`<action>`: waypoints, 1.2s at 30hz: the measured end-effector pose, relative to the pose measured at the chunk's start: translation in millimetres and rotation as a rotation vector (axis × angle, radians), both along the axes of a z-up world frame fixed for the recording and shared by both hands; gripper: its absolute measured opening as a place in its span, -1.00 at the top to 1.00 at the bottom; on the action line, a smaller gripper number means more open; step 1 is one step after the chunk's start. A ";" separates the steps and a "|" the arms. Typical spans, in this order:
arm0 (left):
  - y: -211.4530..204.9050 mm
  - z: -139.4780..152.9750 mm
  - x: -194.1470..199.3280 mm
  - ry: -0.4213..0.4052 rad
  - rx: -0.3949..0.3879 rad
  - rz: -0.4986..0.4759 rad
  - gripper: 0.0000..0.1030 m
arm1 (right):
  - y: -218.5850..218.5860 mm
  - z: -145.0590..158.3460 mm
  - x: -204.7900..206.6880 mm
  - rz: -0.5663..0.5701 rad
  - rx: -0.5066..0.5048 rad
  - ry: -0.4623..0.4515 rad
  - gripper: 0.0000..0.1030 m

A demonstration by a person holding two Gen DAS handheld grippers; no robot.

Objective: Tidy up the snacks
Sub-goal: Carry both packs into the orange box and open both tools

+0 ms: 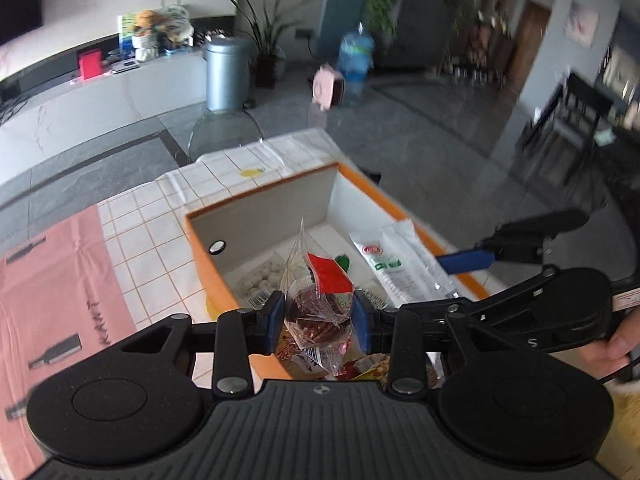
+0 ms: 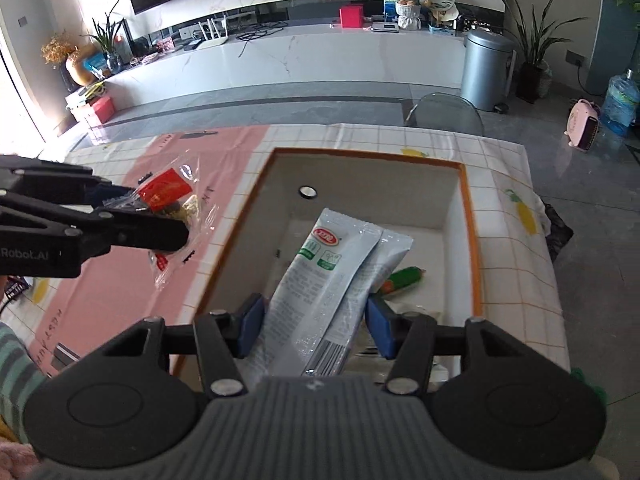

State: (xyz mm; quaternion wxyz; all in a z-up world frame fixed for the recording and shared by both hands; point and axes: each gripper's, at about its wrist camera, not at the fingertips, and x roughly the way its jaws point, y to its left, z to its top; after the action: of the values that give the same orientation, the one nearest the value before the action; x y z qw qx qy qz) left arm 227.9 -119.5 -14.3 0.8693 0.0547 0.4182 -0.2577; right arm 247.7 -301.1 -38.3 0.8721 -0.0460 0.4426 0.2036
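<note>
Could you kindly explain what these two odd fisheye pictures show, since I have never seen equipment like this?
A person holds two hand-operated grippers, each with a camera looking along its blue-padded jaws. The left camera's view shows the left gripper clamped on a clear snack bag with a red label. The right camera's view shows the right gripper clamped on a long pale-blue packet. Both hang over an orange-rimmed white box on a checked tablecloth beside a pink mat. A green-wrapped snack lies in the box. Each gripper appears at the edge of the other's picture.
</note>
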 end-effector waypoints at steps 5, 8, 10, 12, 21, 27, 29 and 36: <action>-37.1 -19.0 27.0 0.016 0.163 -0.089 0.23 | -10.9 -9.8 18.9 0.079 -0.013 -0.027 -0.04; -46.5 -31.4 40.6 0.013 0.261 -0.132 0.23 | -6.6 -15.0 40.6 0.123 -0.054 -0.016 -0.04; -50.7 -42.5 50.1 0.028 0.297 -0.154 0.23 | -2.4 -23.9 56.5 0.147 -0.092 -0.002 -0.04; -51.3 -54.4 57.7 0.052 0.316 -0.174 0.22 | 2.8 -36.4 65.5 0.175 -0.120 0.007 -0.04; -57.9 -81.9 85.9 0.149 0.406 -0.214 0.22 | 22.3 -68.1 104.4 0.293 -0.249 0.040 -0.04; -63.0 -95.8 90.7 0.172 0.458 -0.232 0.22 | 27.8 -82.1 122.3 0.283 -0.290 0.100 -0.05; -62.3 -99.7 92.3 0.168 0.457 -0.238 0.22 | 27.8 -85.7 124.3 0.280 -0.291 0.103 -0.06; -60.4 -99.5 95.9 0.166 0.432 -0.241 0.13 | 25.1 -85.0 126.1 0.299 -0.262 0.123 -0.11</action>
State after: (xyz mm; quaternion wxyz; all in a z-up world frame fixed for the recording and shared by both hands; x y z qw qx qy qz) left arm 323.8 -179.8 -113.8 0.7631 0.2672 0.5240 -0.2679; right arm 373.9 -276.0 -123.4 0.7901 -0.2119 0.5059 0.2739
